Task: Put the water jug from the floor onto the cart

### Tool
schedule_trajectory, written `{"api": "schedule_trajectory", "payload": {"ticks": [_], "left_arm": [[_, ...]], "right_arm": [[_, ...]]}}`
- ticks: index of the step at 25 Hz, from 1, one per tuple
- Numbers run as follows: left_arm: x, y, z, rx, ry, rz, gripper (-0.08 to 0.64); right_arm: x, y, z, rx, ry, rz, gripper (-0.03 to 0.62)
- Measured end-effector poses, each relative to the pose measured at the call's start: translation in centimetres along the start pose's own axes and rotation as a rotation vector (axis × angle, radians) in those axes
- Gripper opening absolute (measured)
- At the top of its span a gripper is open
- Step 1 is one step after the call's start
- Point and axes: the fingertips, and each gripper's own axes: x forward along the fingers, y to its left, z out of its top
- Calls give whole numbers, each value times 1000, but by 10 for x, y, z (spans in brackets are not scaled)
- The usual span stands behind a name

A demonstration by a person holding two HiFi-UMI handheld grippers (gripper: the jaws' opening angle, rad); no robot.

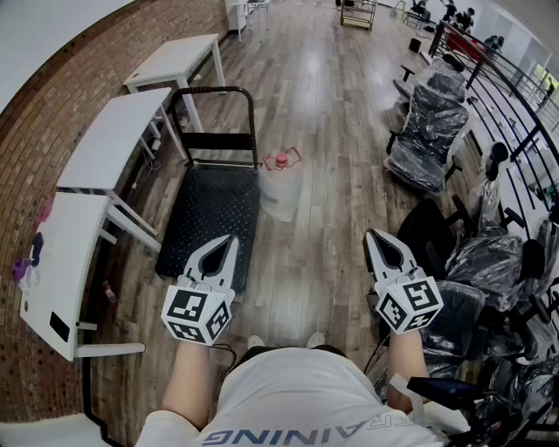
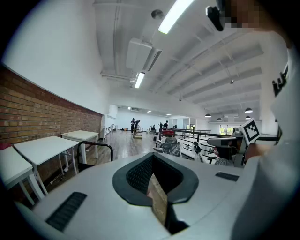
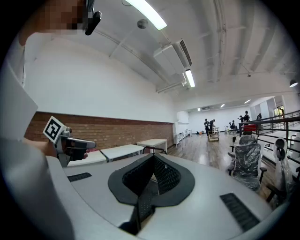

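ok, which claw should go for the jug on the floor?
Left, probably. The left claw sits nearer the clear plastic red-capped water jug, which stands beside the black flat cart; the right claw is farther off.

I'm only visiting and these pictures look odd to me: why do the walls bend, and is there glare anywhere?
Head view: the wide-angle lens bows the brick wall, and light glares off the wooden floor. Left gripper view: dark rounded corners, and the light strip is blown out. Right gripper view: dark corners again; the far people look small and soft.
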Motion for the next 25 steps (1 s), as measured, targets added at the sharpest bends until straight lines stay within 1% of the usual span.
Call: {"api": "schedule_trajectory", "payload": {"ticks": [6,11,15,20,25], "left_arm": [[9,-15,-2,3,6,10,0],[19,-32,-1,20,10,43,0],[27,-53,-11,54,32,64,0],[39,-75,-22,56,66,74,0],[51,-72,-23,42,77,73,0]], "right_arm": [[-7,-19,-5,12,0,5,4],[-13,-40,-12,25,0,21,5],[-21,-55,-20,26,3,43,5],[-23,-79,-29,54,9,68,5],[-15,-82,-33,58,20,79,5]]}}
